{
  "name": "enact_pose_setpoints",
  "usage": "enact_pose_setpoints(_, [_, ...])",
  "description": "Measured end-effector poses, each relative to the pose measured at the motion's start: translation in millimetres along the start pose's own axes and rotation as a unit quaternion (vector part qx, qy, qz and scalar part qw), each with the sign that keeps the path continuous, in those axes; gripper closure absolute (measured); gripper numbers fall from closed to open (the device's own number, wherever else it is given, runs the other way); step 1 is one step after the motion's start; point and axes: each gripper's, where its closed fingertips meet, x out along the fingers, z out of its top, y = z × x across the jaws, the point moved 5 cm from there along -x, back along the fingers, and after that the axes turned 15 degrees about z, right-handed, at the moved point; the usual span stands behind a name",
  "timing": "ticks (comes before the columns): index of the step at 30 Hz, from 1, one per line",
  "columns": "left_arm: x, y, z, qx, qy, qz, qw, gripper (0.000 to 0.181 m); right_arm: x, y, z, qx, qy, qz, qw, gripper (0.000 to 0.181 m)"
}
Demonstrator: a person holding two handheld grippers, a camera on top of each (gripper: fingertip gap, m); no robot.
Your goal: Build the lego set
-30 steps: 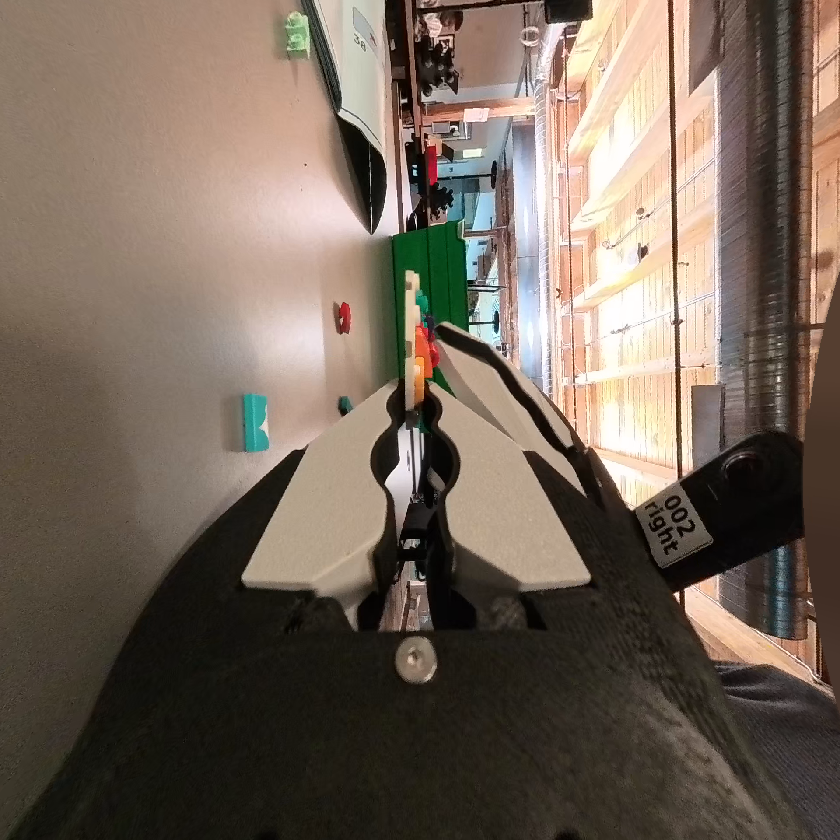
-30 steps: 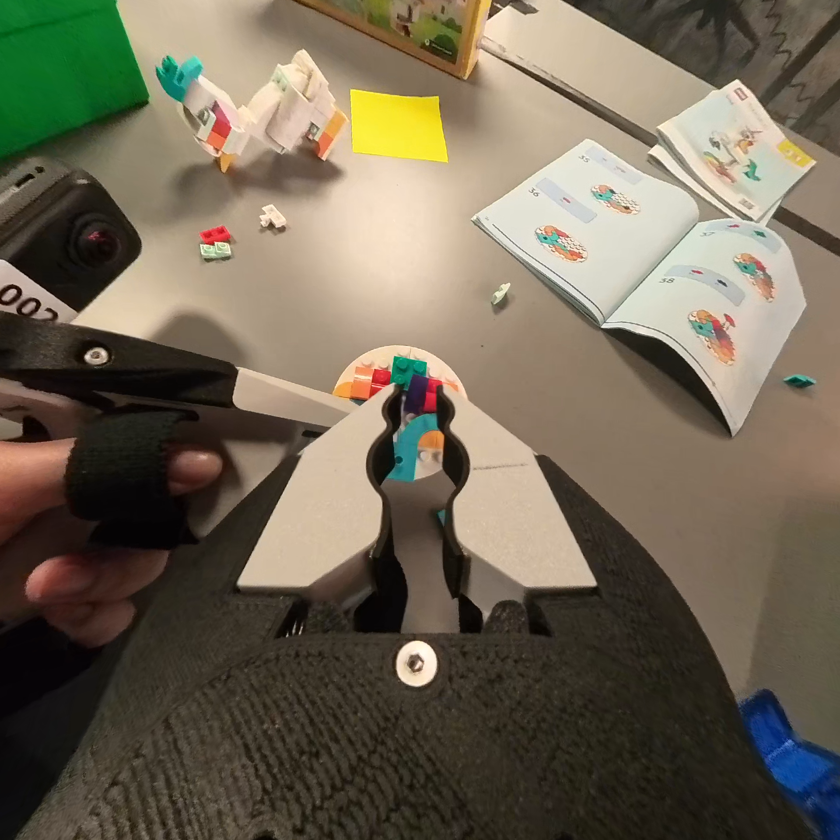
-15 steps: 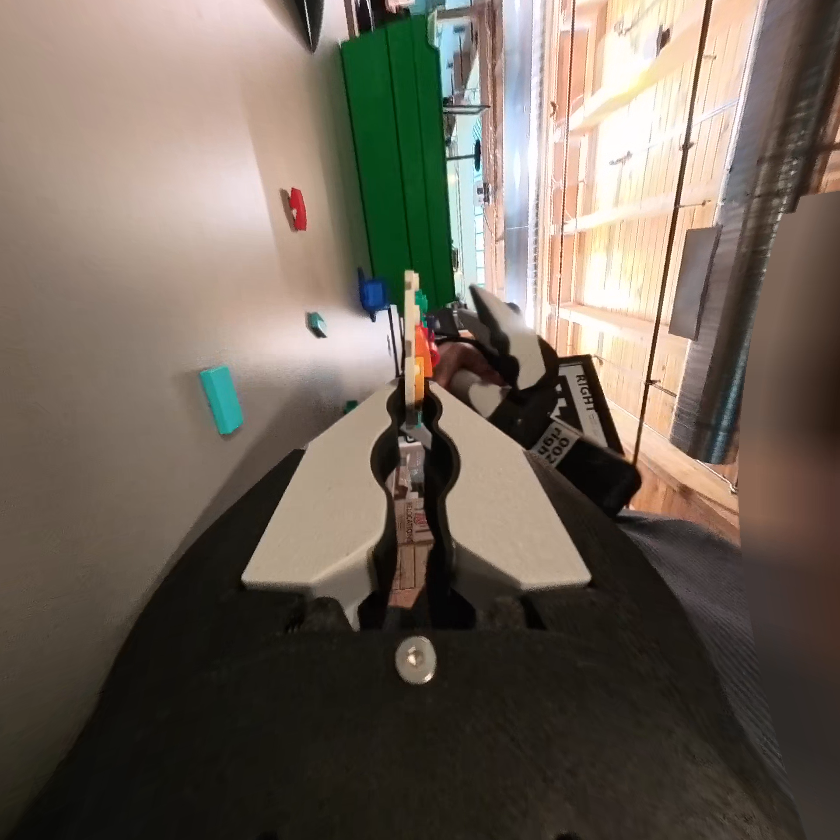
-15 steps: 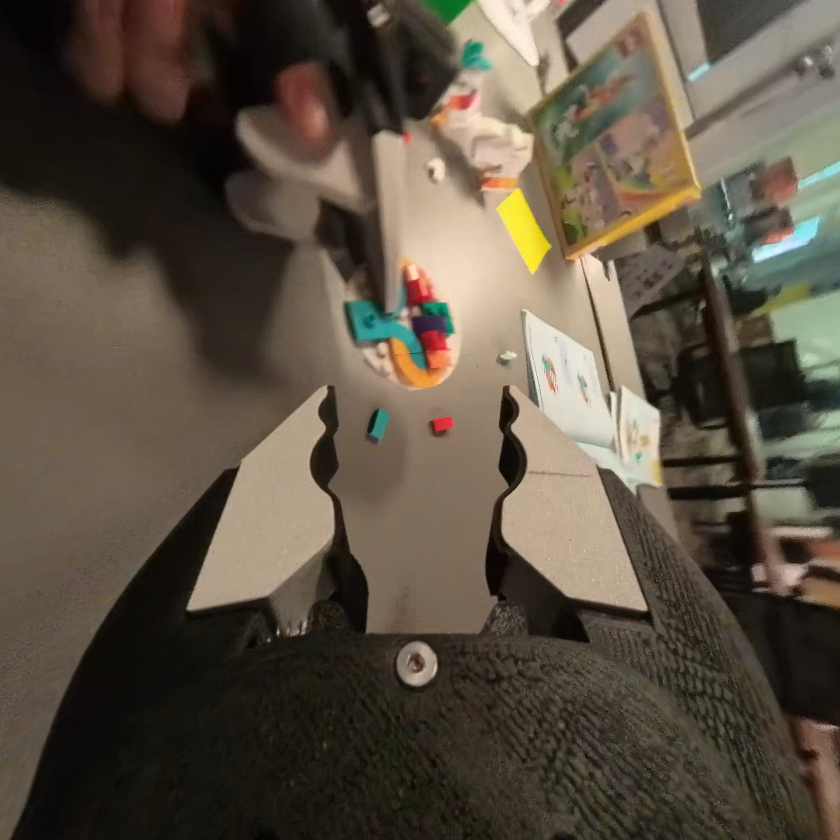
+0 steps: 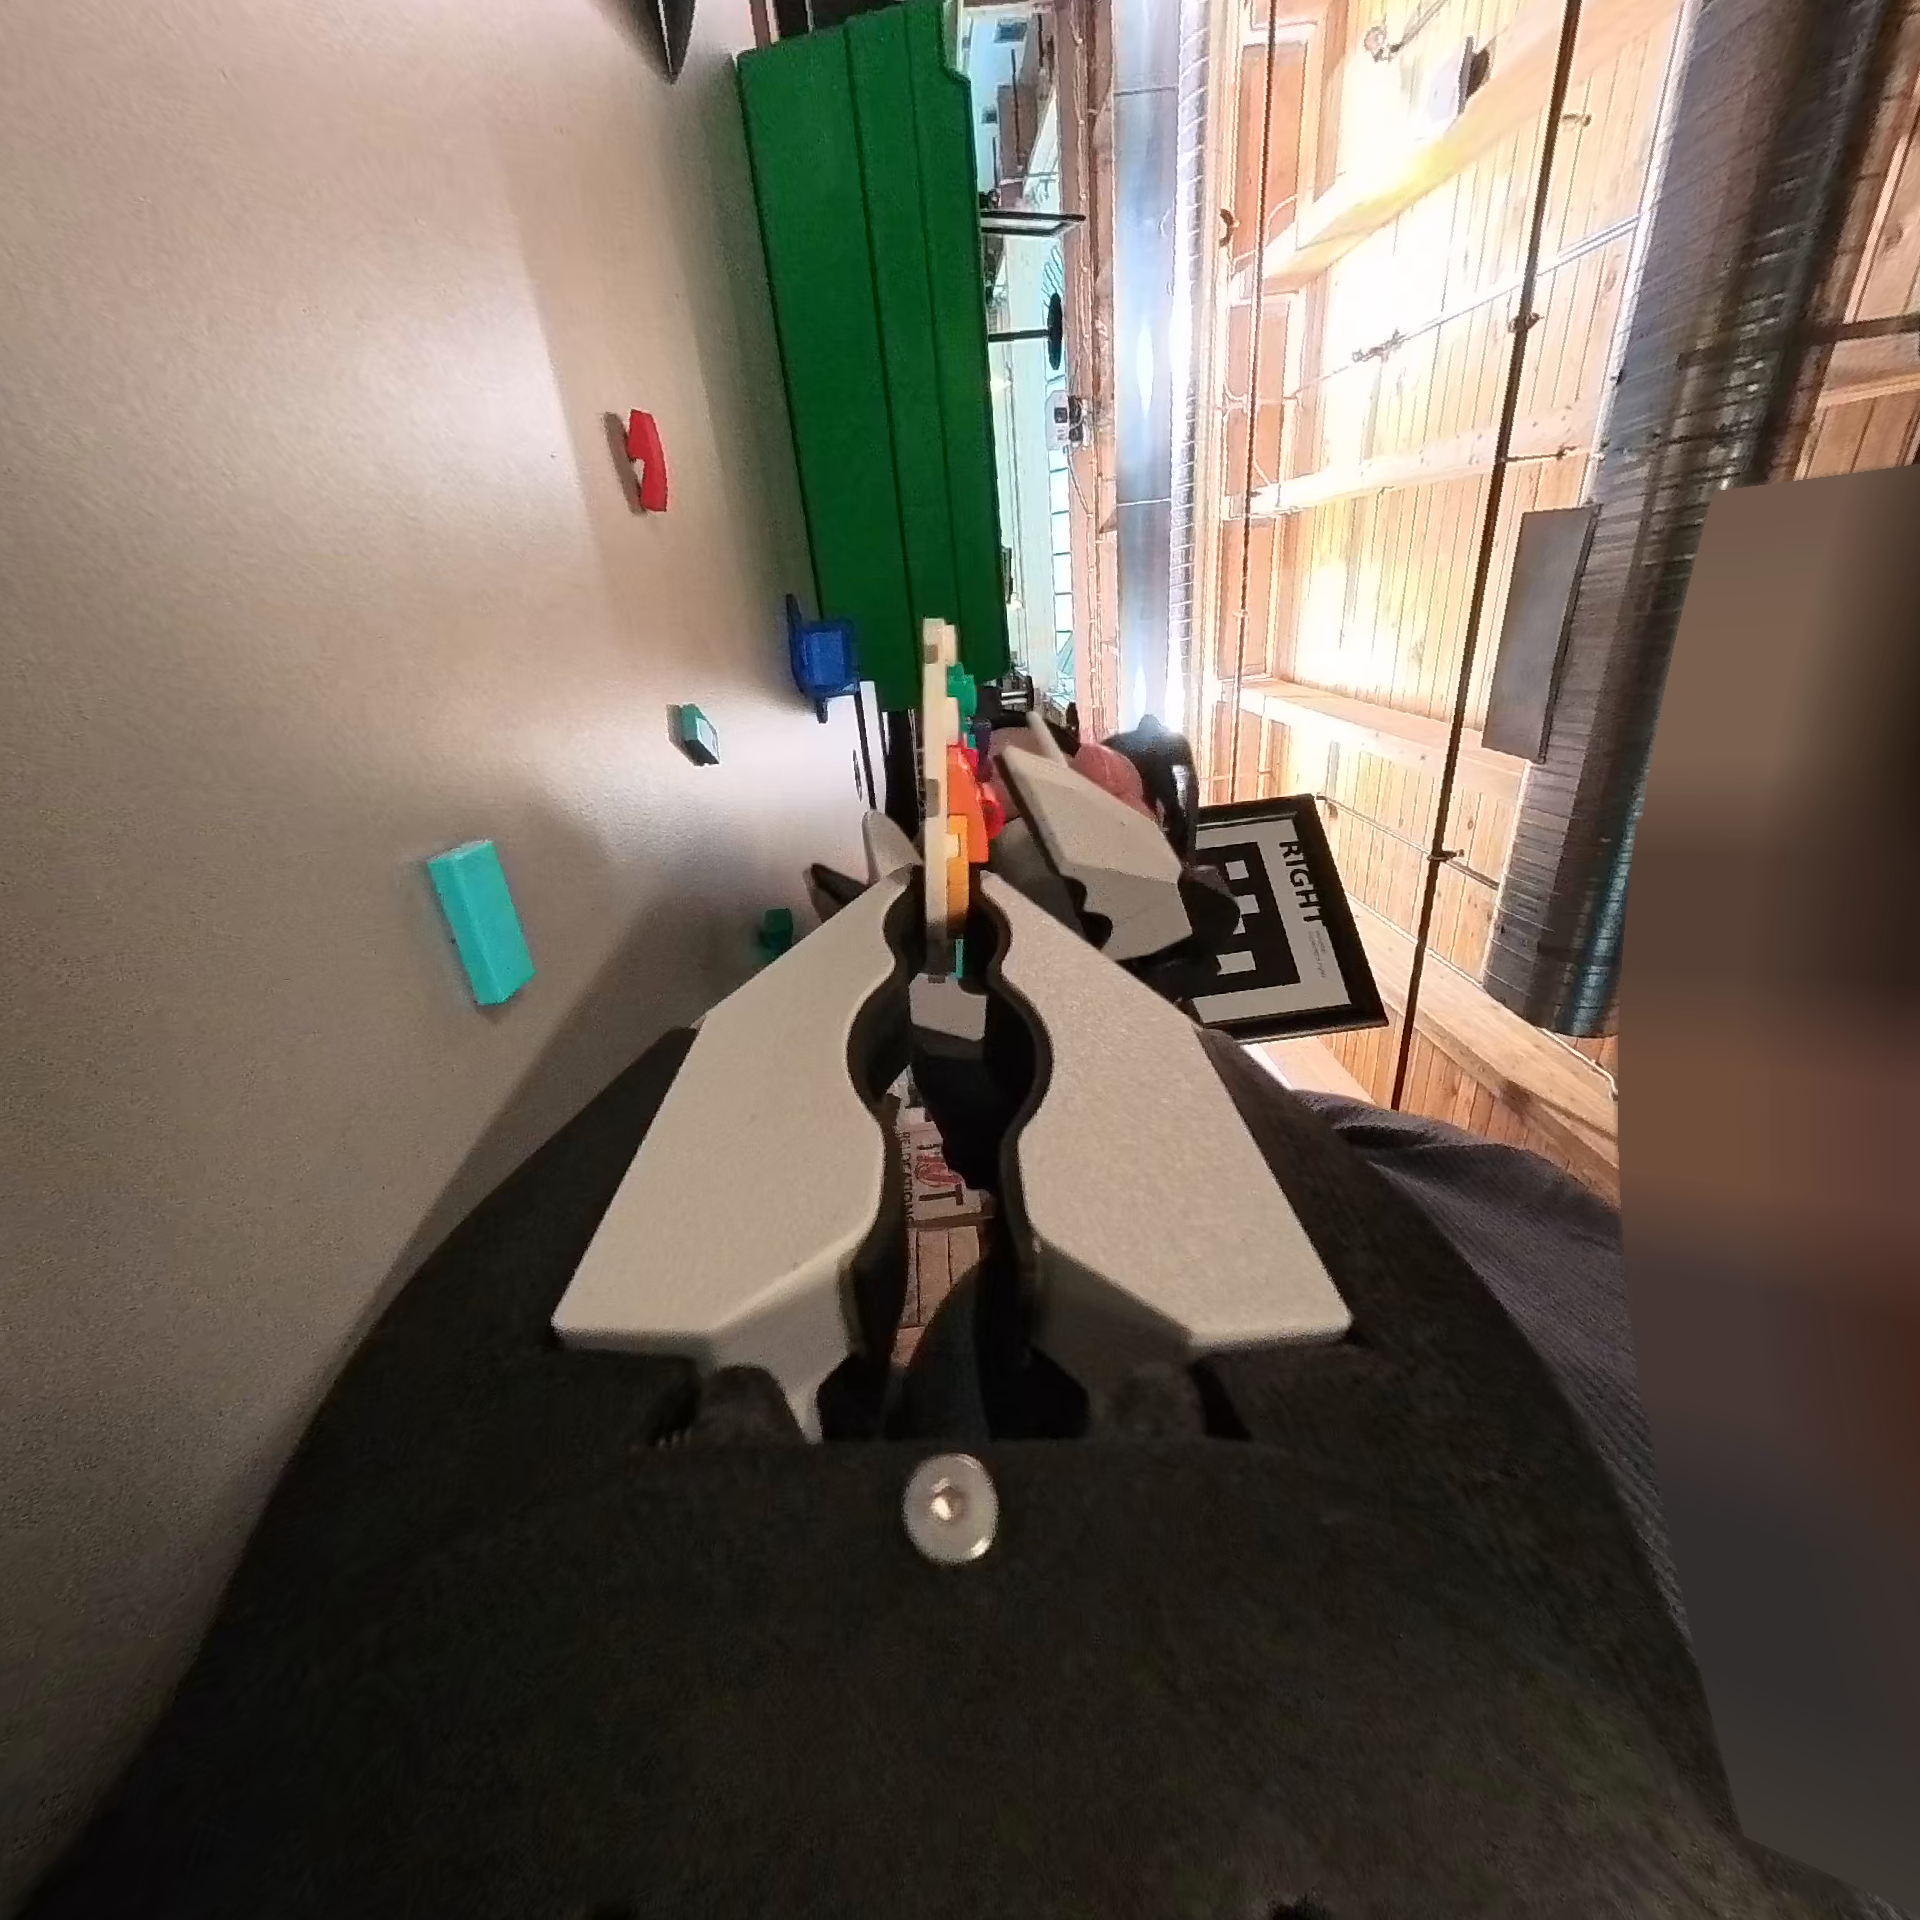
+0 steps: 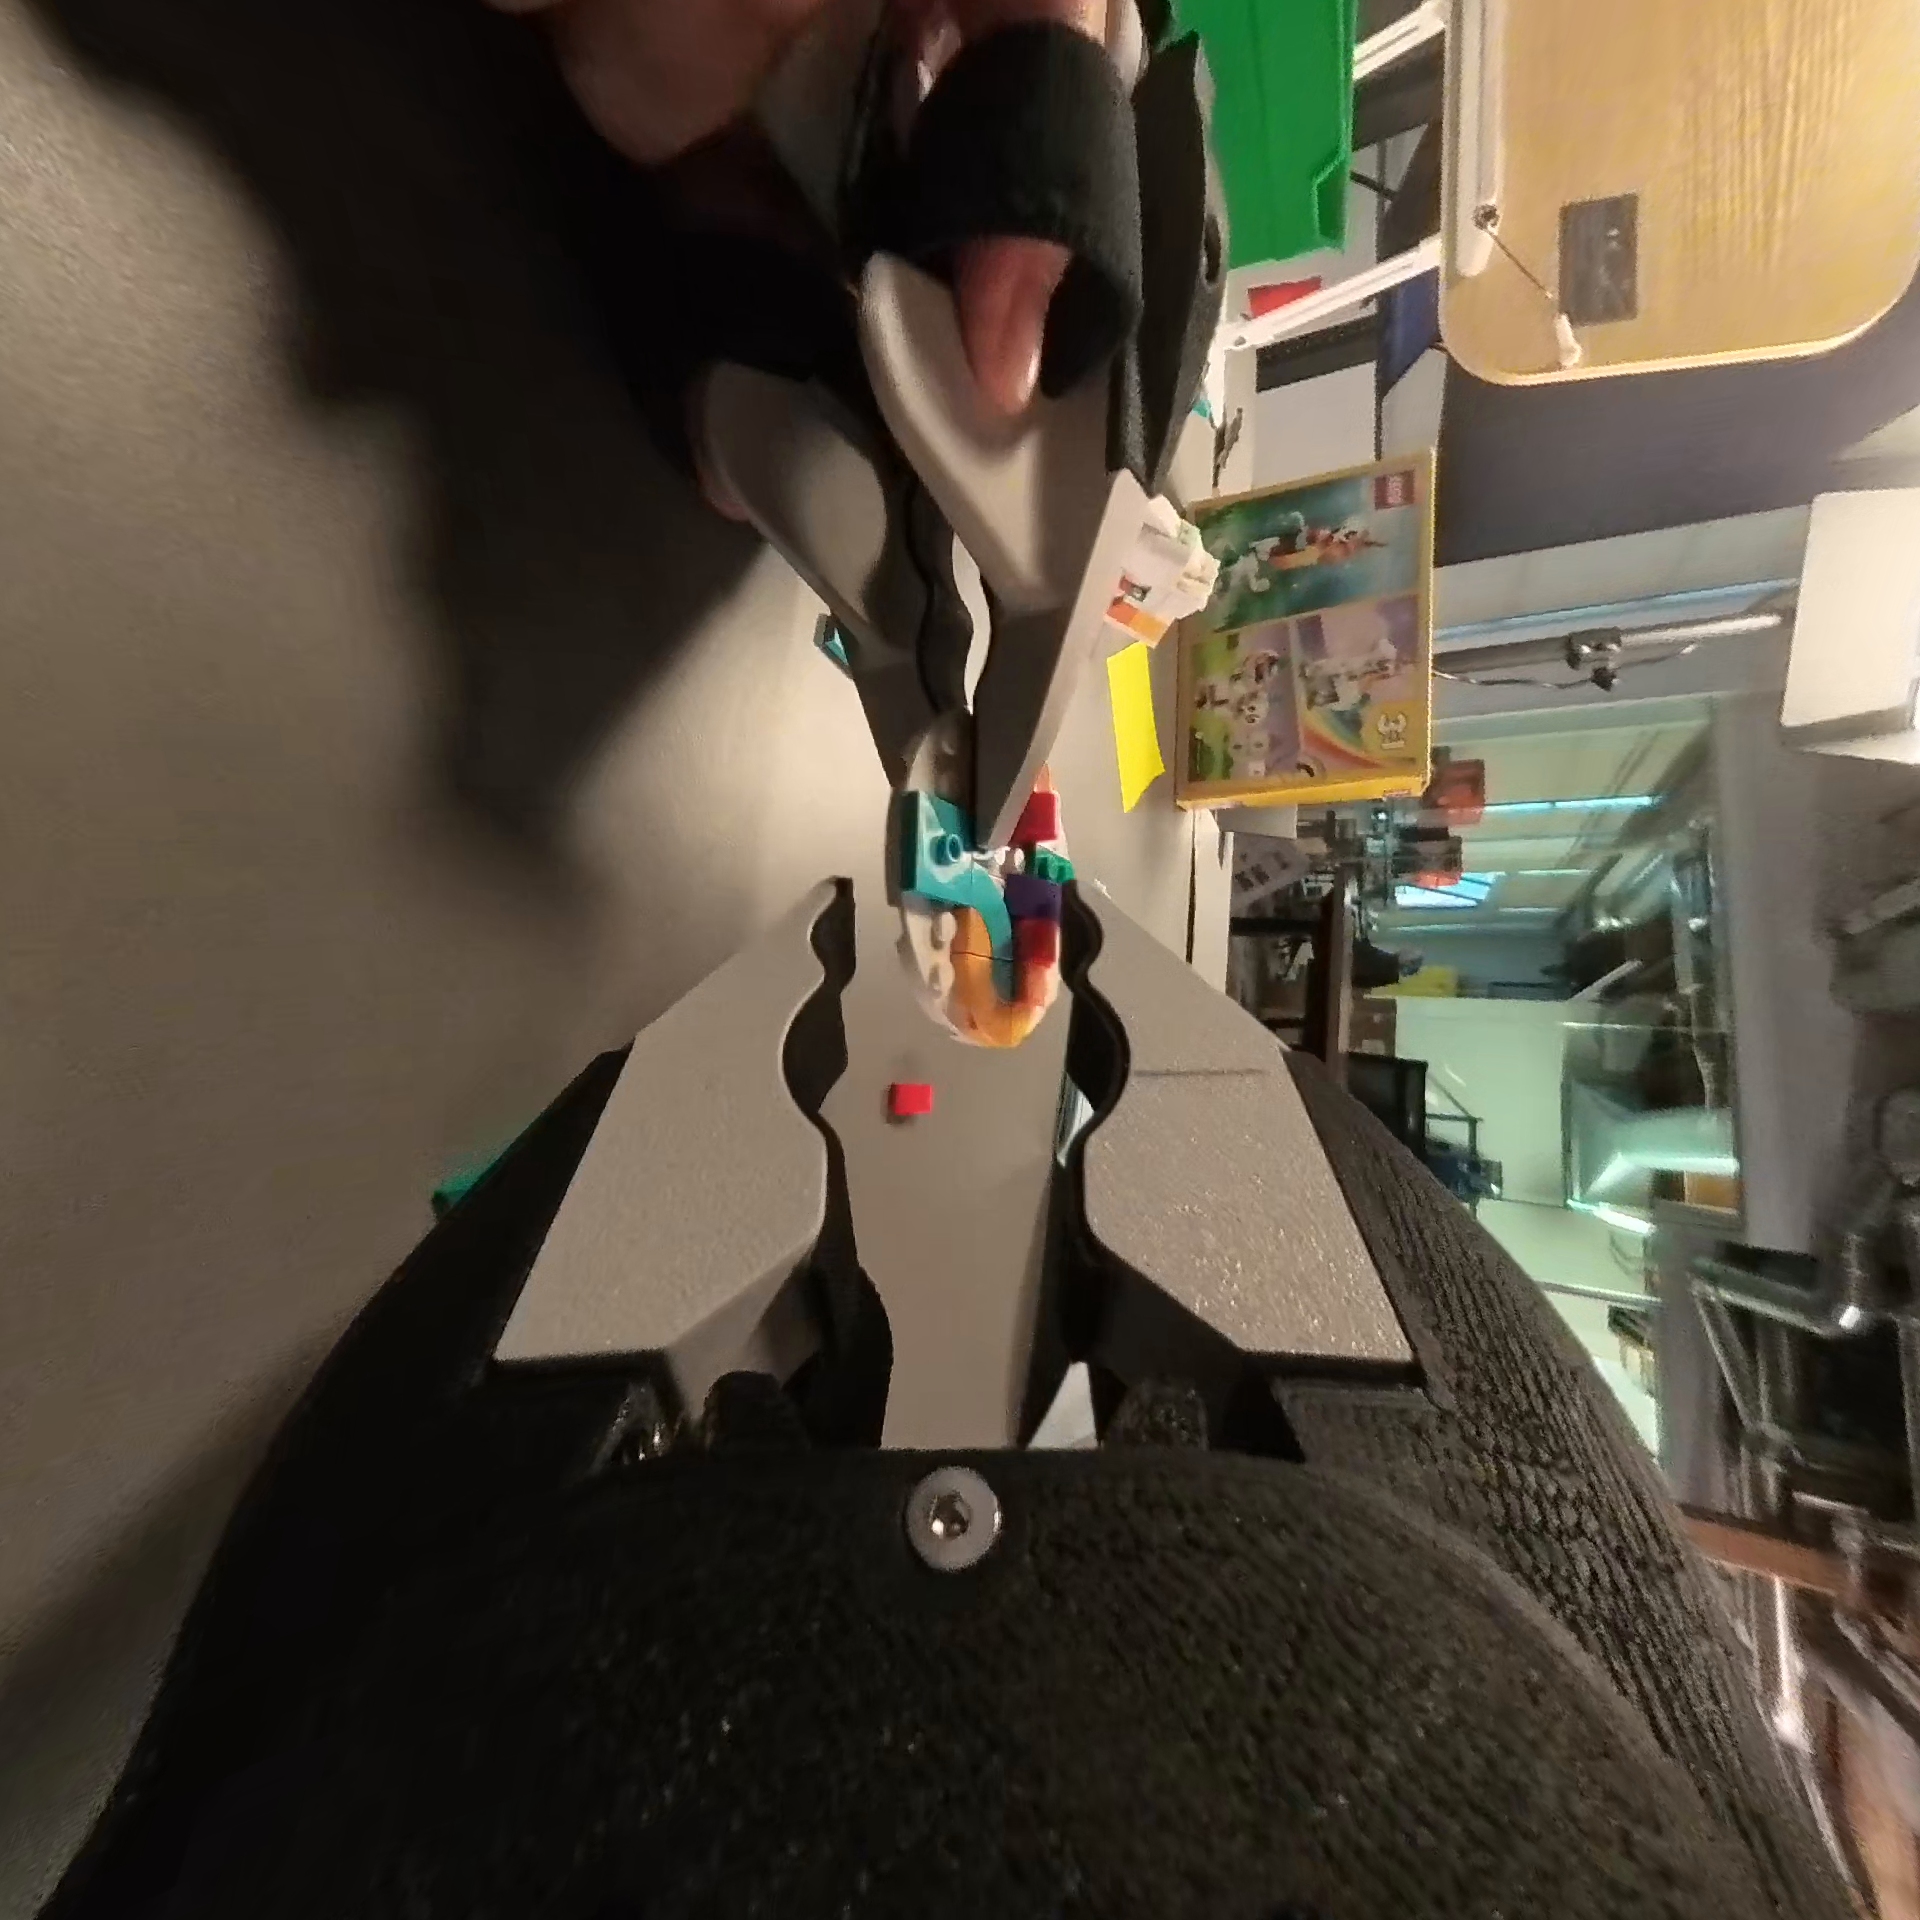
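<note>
The lego model (image 5: 948,821) is a white round plate with teal, orange, red and purple bricks on it. My left gripper (image 5: 951,883) is shut on its edge and holds it above the grey table (image 5: 312,520). In the left wrist view the plate is edge-on. In the right wrist view the model (image 6: 982,935) faces me, with the left gripper (image 6: 971,800) pinching it from the far side. My right gripper (image 6: 961,902) is open and its fingertips straddle the model's lower half. The right gripper also shows in the left wrist view (image 5: 997,831), one finger on each side of the plate.
Loose bricks lie on the table: a teal brick (image 5: 480,920), a red piece (image 5: 646,459), a blue piece (image 5: 821,655), a small red brick (image 6: 911,1101). A green bin (image 5: 873,312) stands behind. A lego box (image 6: 1304,644), a yellow note (image 6: 1132,717) and a white lego animal (image 6: 1164,571) are farther off. Left and right tips are no more than a few centimetres apart. Left tips and right tips are each some 8 cm from the teal brick (image 5: 480,920).
My right gripper let go of the model, opened wide and drew back, then came in again with narrower jaws around it. The left gripper kept its hold and turned.
</note>
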Motion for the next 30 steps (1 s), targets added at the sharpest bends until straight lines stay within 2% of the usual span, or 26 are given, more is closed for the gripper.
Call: enact_pose_setpoints(30, [0.8, -1.6, -2.2, 0.008, 0.031, -0.012, 0.999, 0.177, -2.0, -4.3, -4.5, -0.024, 0.018, -0.008, 1.000, 0.153])
